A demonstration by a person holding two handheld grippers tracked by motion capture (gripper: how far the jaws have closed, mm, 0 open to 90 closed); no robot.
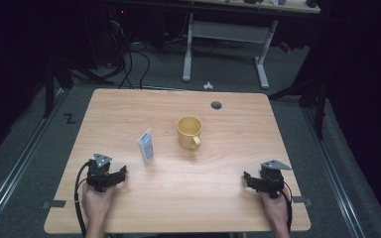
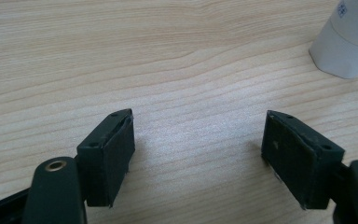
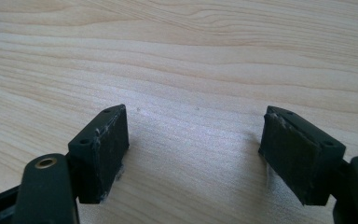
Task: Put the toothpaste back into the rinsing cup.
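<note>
We note a yellow mug (image 1: 189, 132) near the middle of the wooden table (image 1: 129, 208), a white tube (image 1: 146, 146) just beside it (lying to its left). The left gripper (image 1: 121, 174) and right gripper (image 1: 248, 178) rest at the near corners, jaws spread wide, nothing between them.

High view: you look forward, down on table (image 1: 178, 198) | gripper views: low, close — shared wood, left catching white container (image 2: 349, 42).
</note>
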